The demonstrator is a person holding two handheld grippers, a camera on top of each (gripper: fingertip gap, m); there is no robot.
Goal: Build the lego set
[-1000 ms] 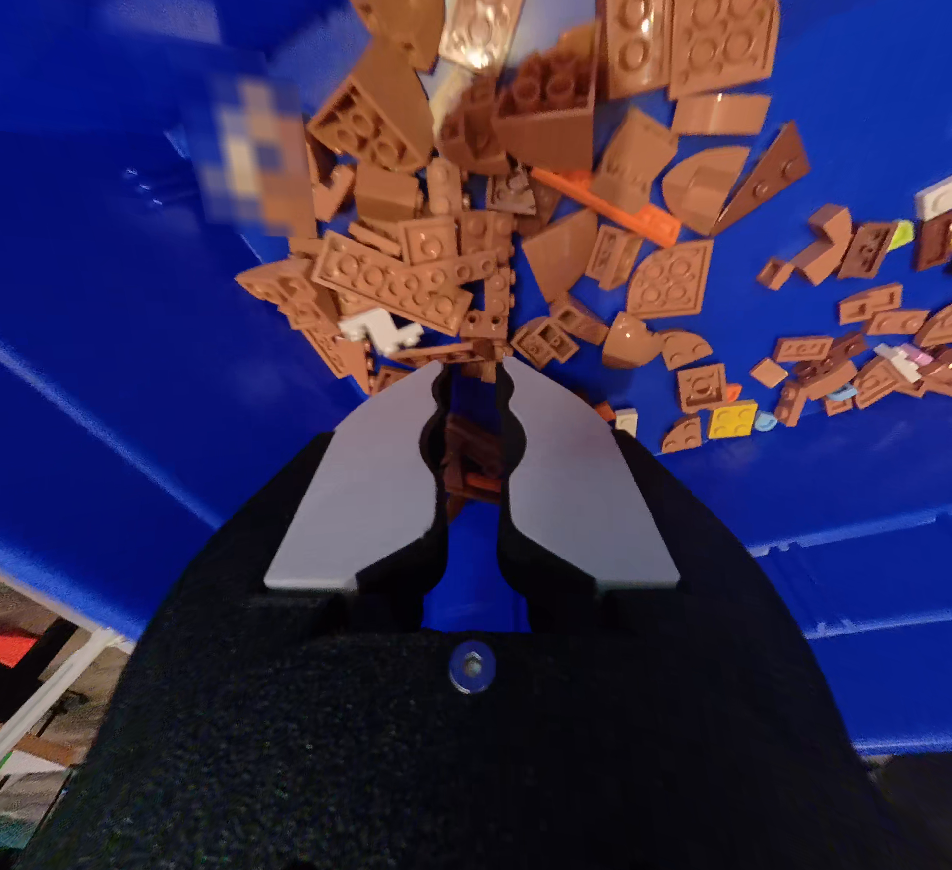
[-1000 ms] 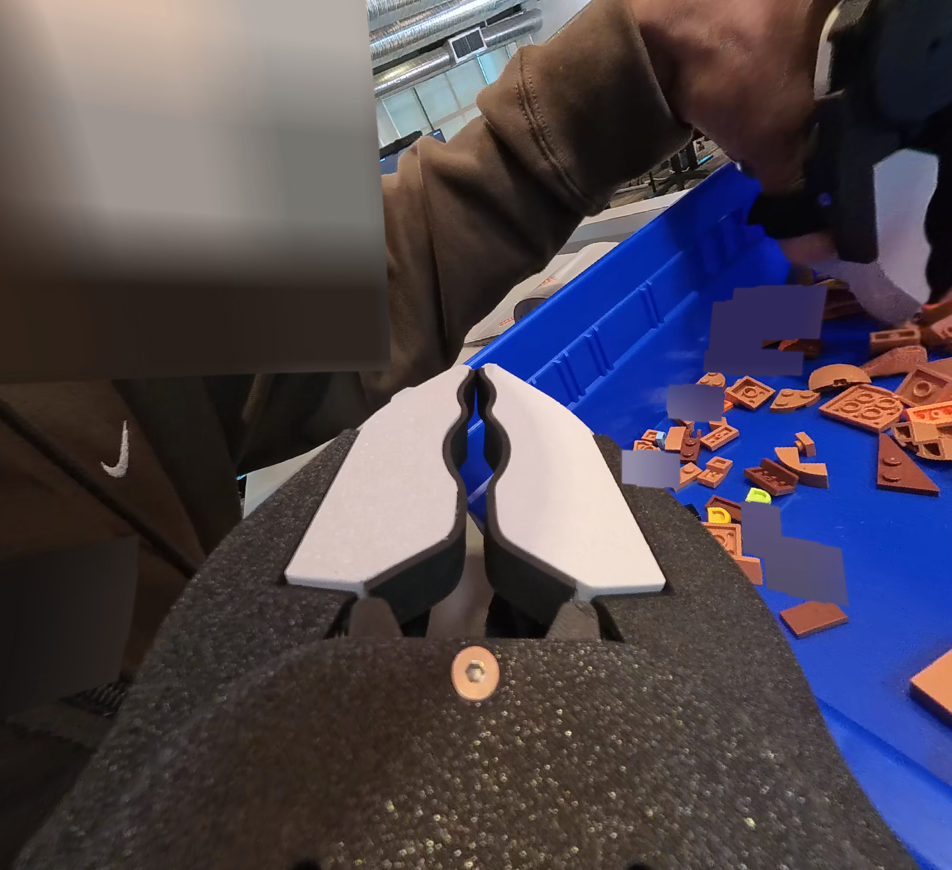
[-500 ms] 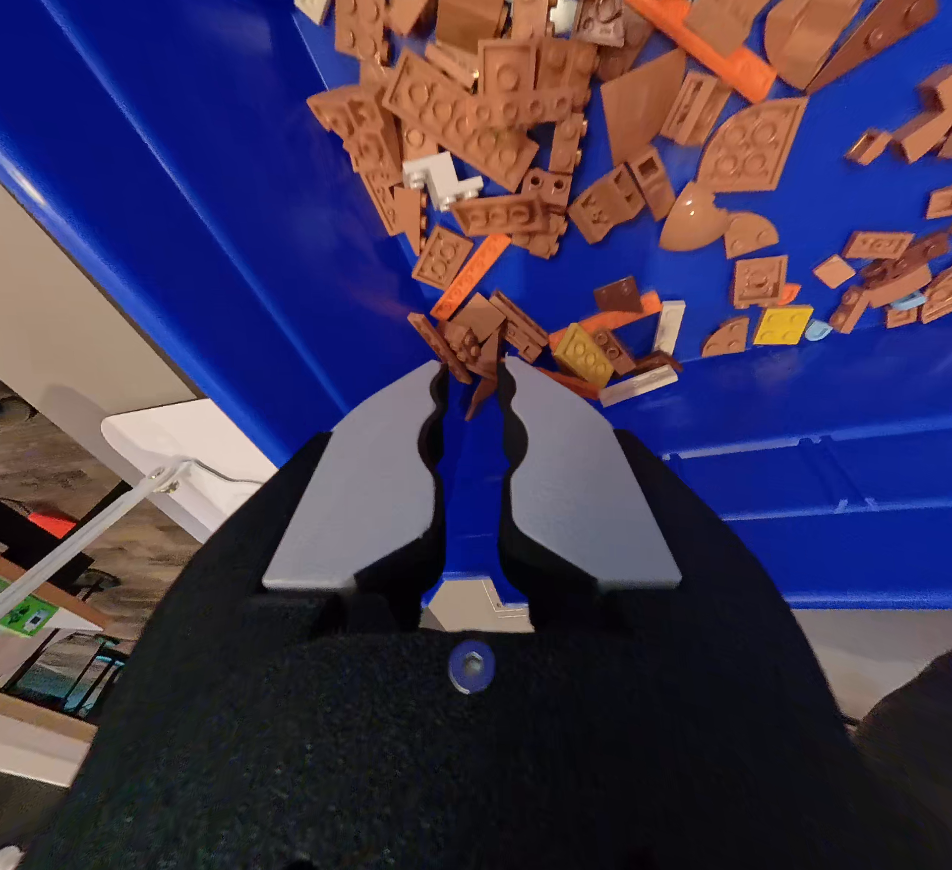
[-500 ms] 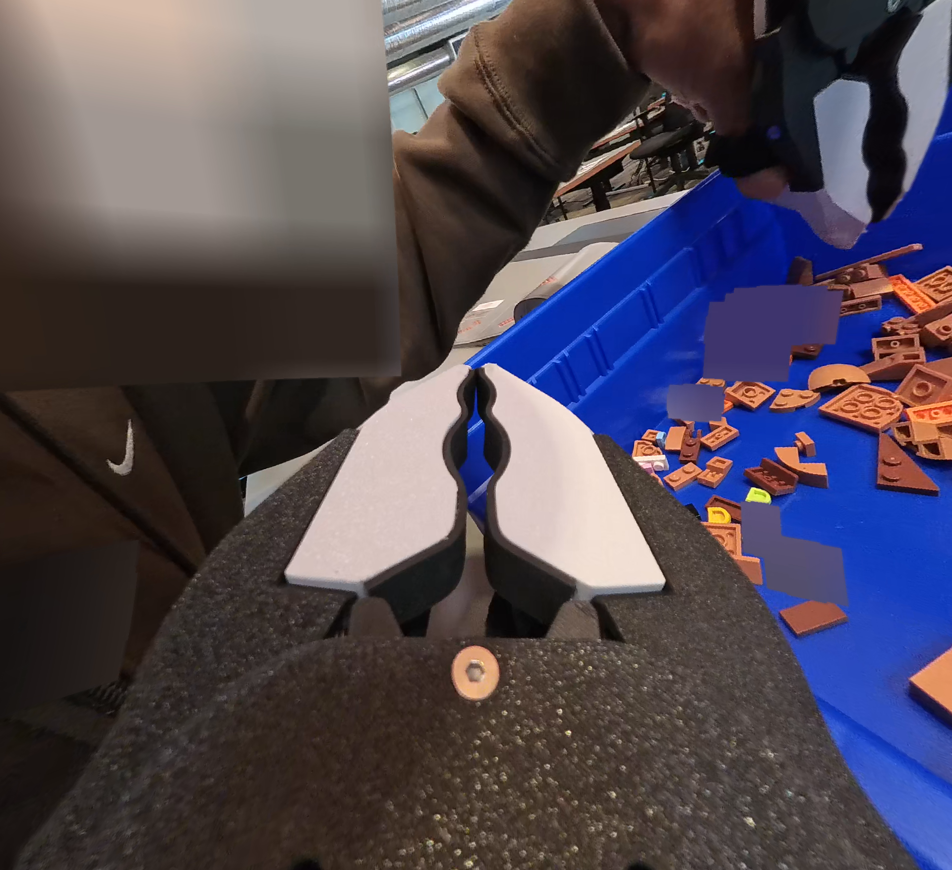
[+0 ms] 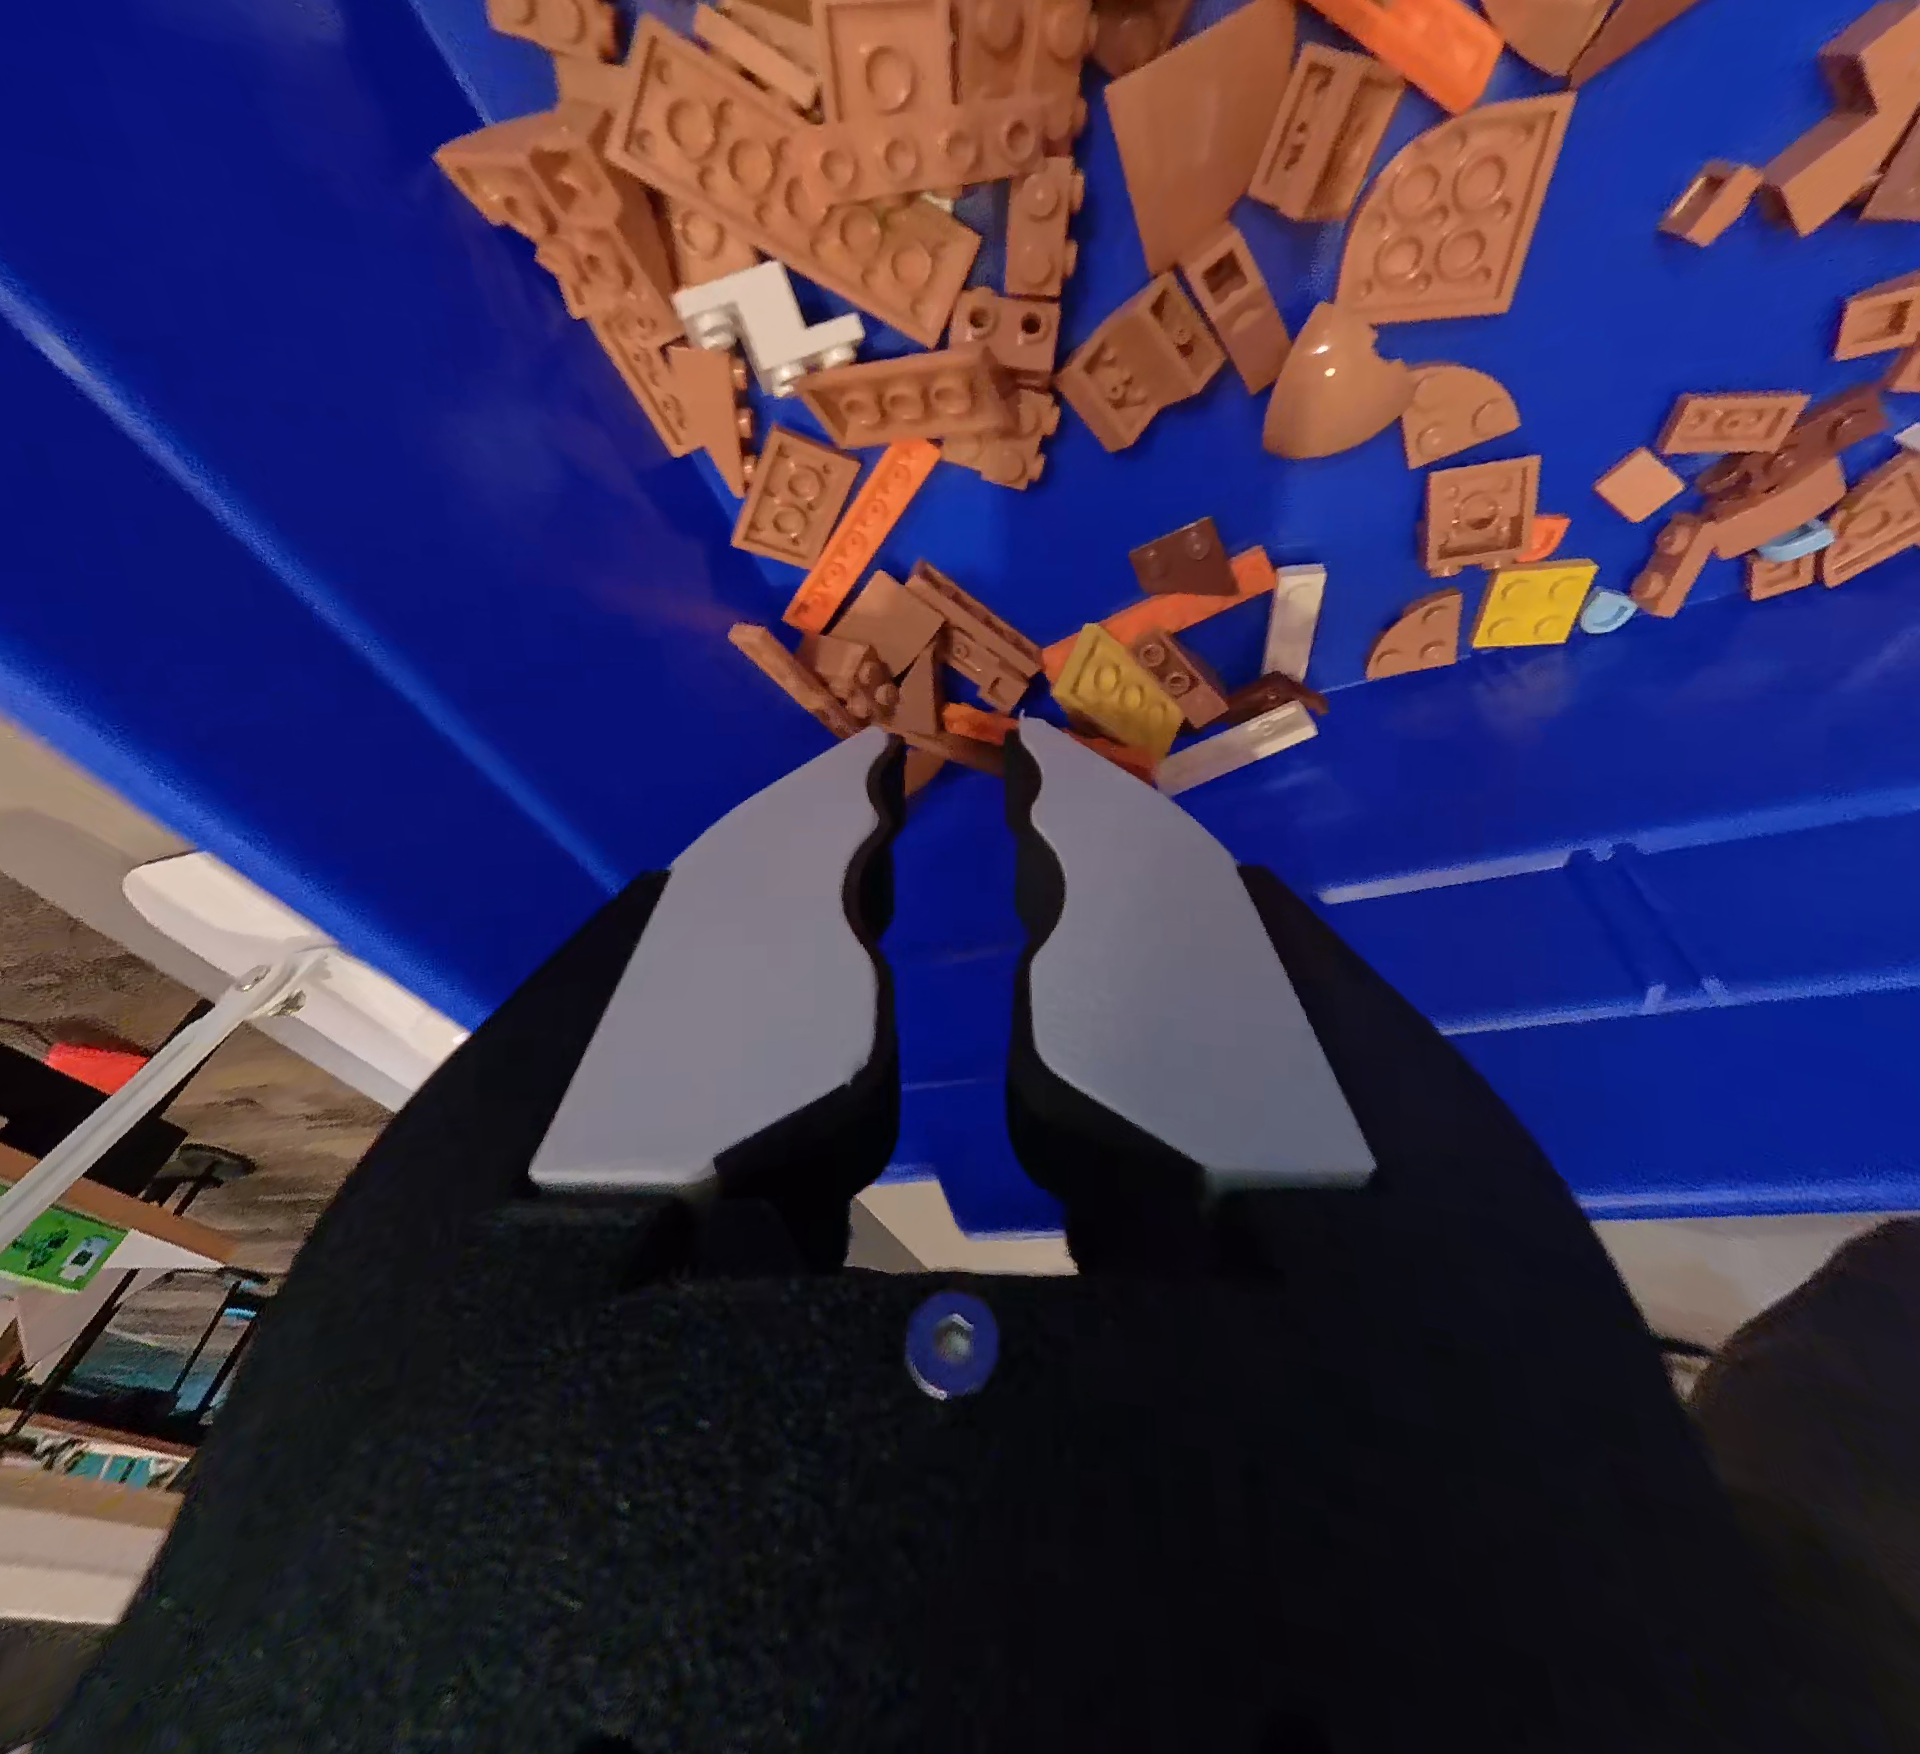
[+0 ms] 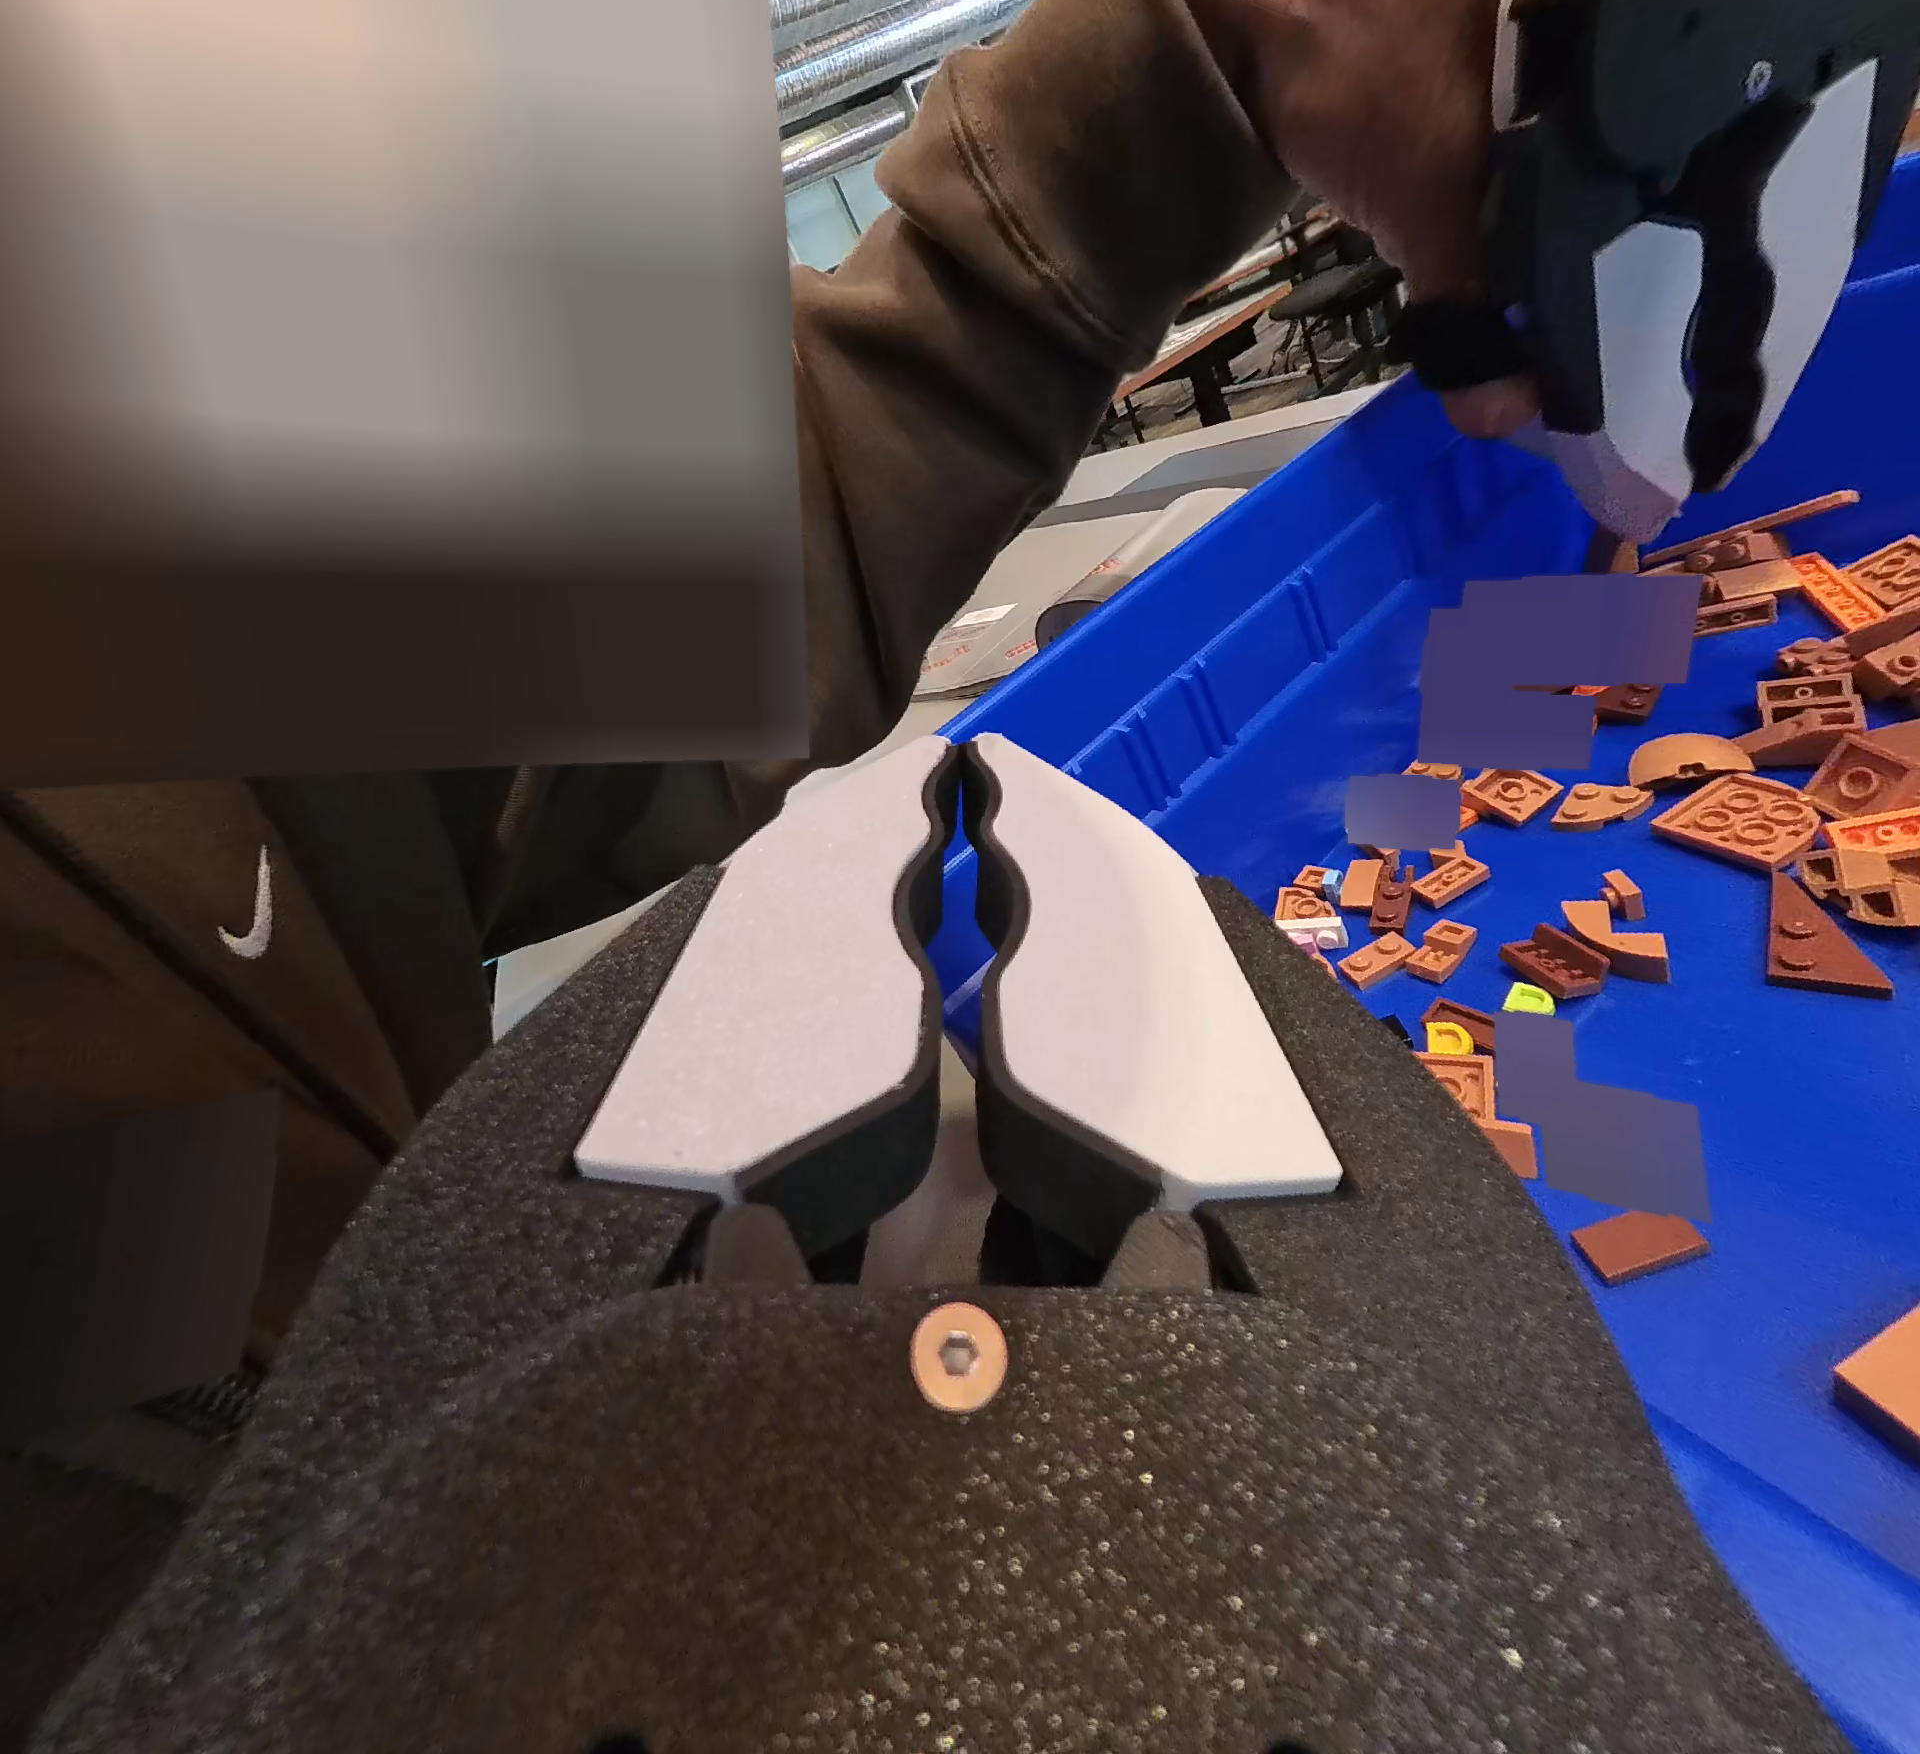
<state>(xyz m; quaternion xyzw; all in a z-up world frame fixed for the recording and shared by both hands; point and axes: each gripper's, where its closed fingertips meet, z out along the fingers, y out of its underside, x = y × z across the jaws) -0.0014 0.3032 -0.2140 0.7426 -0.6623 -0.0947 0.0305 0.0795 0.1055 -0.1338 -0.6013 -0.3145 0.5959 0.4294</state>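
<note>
A blue bin [image 5: 312, 561] holds many loose lego pieces, mostly brown plates and slopes [image 5: 790, 177]. Among them are a white bracket [image 5: 764, 322], an orange strip [image 5: 862, 530] and a yellow square plate [image 5: 1536, 603]. My left gripper [image 5: 951, 748] is open with a narrow gap and empty. It hovers over a small heap of brown and orange pieces by the bin's near wall. It also shows in the right wrist view [image 6: 1662, 478], raised above the pieces. My right gripper [image 6: 958, 754] is shut and empty, outside the bin [image 6: 1247, 665] at its corner.
A person's brown sleeve [image 6: 1039, 250] and hand reach across to the left gripper. More small pieces [image 6: 1558, 956] are scattered over the bin floor. A pale table top [image 6: 1091, 541] lies beside the bin. A white stand [image 5: 208, 925] shows below the bin's edge. Tip to tip, the grippers are about 25 centimetres apart. To the white bracket [image 5: 764, 322]: left tips about 7 centimetres, right tips about 25 centimetres.
My left gripper has lifted and drawn back from the big brown pile toward the bin's near wall. The right gripper has stayed still and shut.
</note>
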